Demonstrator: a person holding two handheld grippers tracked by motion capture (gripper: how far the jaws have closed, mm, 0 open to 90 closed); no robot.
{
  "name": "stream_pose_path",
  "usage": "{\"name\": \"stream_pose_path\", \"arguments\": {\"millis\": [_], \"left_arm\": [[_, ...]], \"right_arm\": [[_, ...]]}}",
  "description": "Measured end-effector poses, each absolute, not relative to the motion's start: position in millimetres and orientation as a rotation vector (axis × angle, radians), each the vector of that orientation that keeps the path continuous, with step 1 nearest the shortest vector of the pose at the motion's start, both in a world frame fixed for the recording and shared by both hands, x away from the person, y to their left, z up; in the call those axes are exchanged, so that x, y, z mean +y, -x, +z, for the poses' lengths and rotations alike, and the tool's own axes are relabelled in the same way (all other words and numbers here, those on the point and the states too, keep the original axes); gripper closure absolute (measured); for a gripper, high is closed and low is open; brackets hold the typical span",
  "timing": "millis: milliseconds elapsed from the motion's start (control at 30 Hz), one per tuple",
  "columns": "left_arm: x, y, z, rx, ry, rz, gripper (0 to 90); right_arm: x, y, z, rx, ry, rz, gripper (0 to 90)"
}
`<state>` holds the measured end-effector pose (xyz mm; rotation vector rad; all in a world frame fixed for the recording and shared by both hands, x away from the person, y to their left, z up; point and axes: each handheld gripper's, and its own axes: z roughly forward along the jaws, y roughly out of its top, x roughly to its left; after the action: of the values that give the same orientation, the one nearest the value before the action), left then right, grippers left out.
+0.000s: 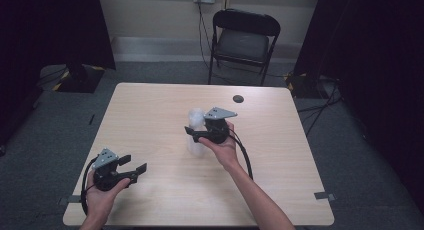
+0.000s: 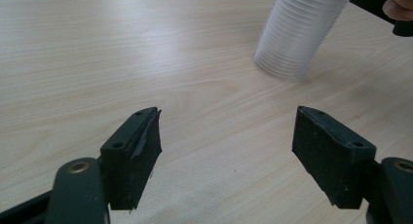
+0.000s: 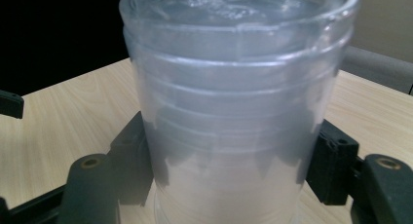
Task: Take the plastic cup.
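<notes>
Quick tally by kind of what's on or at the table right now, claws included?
Claws: 2, left claw open, right claw shut on the cup stack
Stacks of clear plastic cups: 1, single cups too nested to count
Tables: 1
Folding chairs: 1
Total: 5

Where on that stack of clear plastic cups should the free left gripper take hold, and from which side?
Probably the ribbed lower wall of the stack of clear plastic cups, coming in level from the table's left. The stack stands upright and round, and the right gripper already clamps it from the right, its fingers on opposite sides. The left gripper is open, empty and facing it.
</notes>
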<state>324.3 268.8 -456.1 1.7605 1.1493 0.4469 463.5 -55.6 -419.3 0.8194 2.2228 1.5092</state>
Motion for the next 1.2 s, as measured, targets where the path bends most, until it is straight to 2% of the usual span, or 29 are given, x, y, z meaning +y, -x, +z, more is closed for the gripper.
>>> {"name": "stream_pose_path", "arguments": {"millis": [1200], "left_arm": [[268.2, -324.2, -456.0, 1.151, -1.762, 0.445, 25.9]], "right_arm": [[-58.6, -463.3, -388.6, 2.164, -0.783, 1.565, 33.0]]}}
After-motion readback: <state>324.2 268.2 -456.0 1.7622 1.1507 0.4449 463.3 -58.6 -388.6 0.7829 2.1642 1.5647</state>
